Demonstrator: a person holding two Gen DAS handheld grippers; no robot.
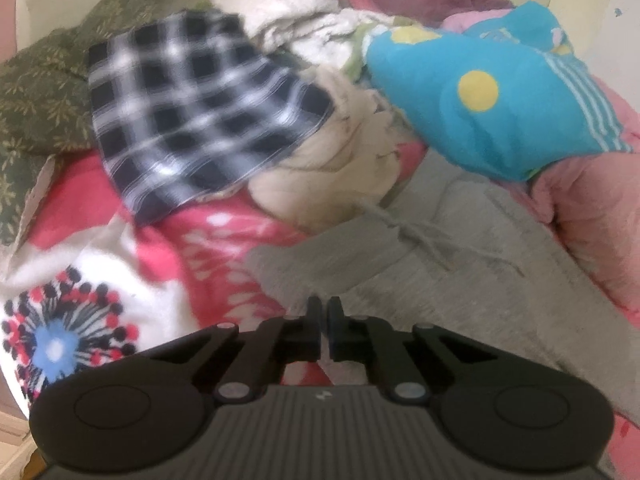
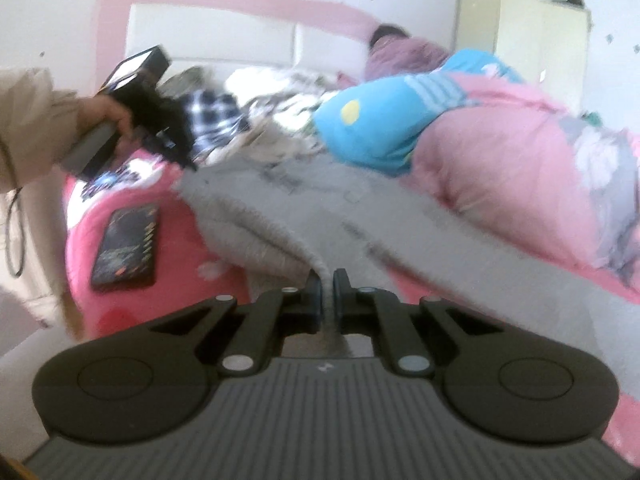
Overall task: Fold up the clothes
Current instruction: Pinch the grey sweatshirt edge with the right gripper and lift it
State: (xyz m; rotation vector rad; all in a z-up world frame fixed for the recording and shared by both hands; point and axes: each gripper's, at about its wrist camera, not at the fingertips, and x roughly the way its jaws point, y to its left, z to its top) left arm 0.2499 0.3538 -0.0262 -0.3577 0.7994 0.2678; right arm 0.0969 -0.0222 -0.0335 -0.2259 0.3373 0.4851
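Grey sweatpants [image 1: 420, 280] with a drawstring [image 1: 404, 236] lie spread across a pink bedspread [image 1: 224, 264]. My left gripper [image 1: 324, 316] is shut at the pants' near left edge, with the cloth running in at its tips. In the right wrist view a hand [image 2: 108, 114] holds that left gripper [image 2: 178, 152] at the far left corner of the grey sweatpants [image 2: 280, 208]. My right gripper [image 2: 327, 292] is shut on a fold of the grey cloth, which rises taut between its pads.
A pile of clothes lies behind: a black-and-white plaid cloth [image 1: 192, 112], cream pieces [image 1: 340, 168], a blue garment with yellow dots [image 1: 472, 104], a green patterned cloth [image 1: 40, 92]. A pink quilt [image 2: 520, 160] bulges on the right. A phone [image 2: 124, 248] rests on the bedspread.
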